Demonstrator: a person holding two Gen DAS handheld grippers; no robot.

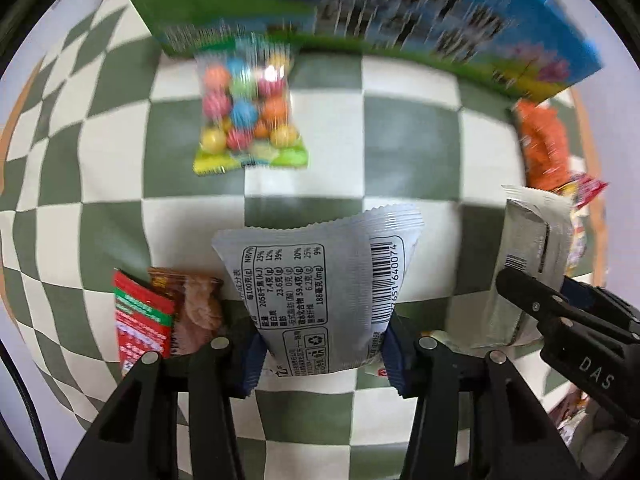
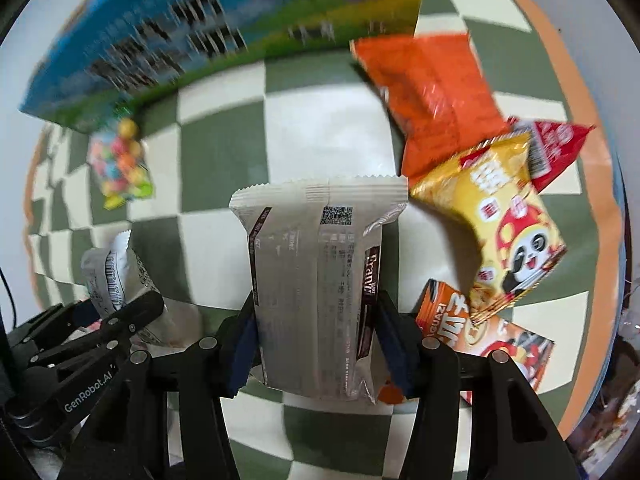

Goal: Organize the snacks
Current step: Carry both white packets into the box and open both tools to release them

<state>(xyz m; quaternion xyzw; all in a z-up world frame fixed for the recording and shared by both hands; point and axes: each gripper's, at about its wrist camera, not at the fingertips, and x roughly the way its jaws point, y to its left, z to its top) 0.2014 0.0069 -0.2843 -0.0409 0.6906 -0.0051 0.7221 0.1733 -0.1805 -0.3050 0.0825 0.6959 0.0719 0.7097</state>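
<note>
On the checked green-and-white surface, seen from the left wrist camera, a red packet lies at the near left with a brown packet touching its right side. Farther off, a clear bag of coloured candy balls lies just before a blue and green box that runs along the far edge. At the near middle the left claw is closed on a silver packet, its blue pads pressing the packet's lower sides, with the nutrition table and barcode facing the camera. To the right the right claw pinches a white packet, and behind it sits an orange bag.

From the right wrist camera, the left claw comes in at the near left with the silver packet in its grip, and the candy bag lies beyond it, below the box. At the middle the right claw grips the white packet upright between its blue pads. To the right lies a heap of snacks: the orange bag farthest, a red bag at its right, a yellow bag with a panda overlapping both, and an orange packet nearest.
</note>
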